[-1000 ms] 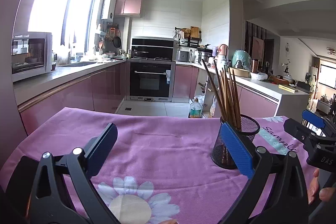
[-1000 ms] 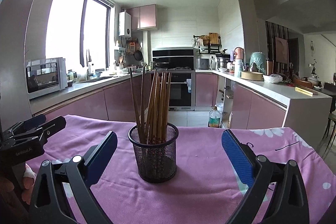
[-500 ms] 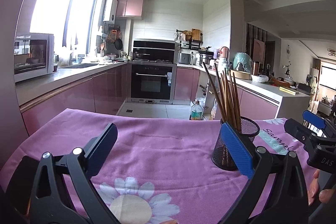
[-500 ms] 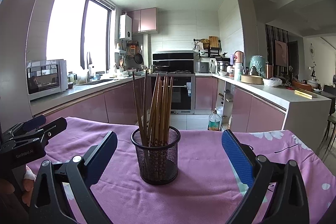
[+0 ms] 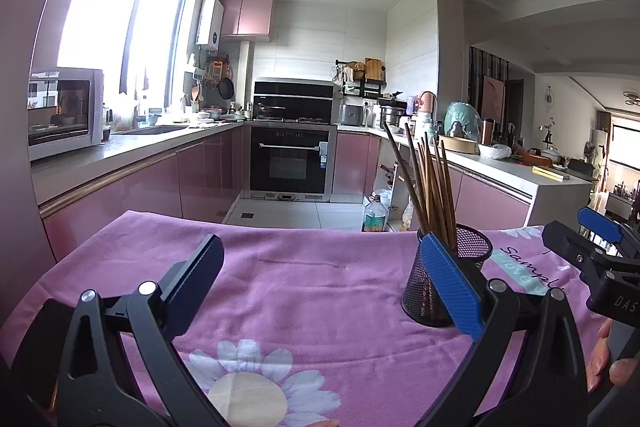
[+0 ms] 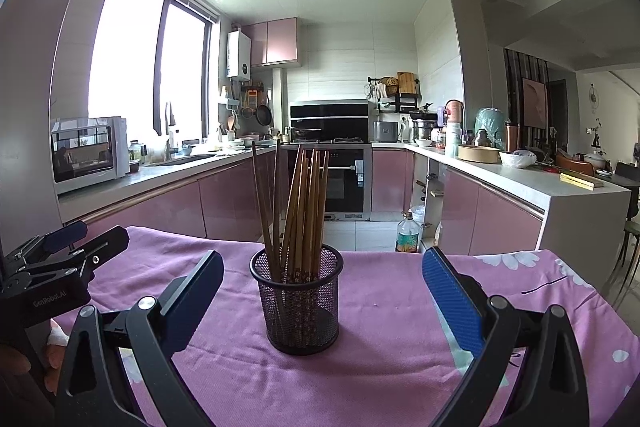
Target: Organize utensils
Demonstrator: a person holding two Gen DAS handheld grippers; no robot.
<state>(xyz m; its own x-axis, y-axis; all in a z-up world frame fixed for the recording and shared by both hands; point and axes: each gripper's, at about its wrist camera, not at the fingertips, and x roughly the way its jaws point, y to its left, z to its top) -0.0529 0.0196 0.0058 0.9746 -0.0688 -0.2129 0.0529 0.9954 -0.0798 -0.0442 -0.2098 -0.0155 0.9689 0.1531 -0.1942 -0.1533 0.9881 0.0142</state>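
Note:
A black mesh cup (image 6: 297,301) stands upright on the purple flowered tablecloth (image 6: 384,347), holding several brown wooden chopsticks (image 6: 298,203). My right gripper (image 6: 322,275) is open just in front of the cup, empty, with the cup between and beyond its fingers. In the left wrist view the same cup (image 5: 444,279) stands at the right, partly behind the blue right finger (image 5: 450,281). My left gripper (image 5: 320,267) is open and empty over bare cloth. Each gripper shows at the edge of the other's view, the right gripper (image 5: 600,259) with a hand below it.
The table's far edge drops to a kitchen floor where a plastic bottle (image 6: 407,233) stands. Pink cabinets, an oven (image 6: 334,167) and cluttered worktops lie beyond. A microwave (image 6: 86,153) sits on the left counter. A white flower print (image 5: 248,383) marks the near cloth.
Both cameras have tilted down slightly, so the kitchen and cup sit a little higher in view. Both grippers stay open; the cup and chopsticks have not moved.

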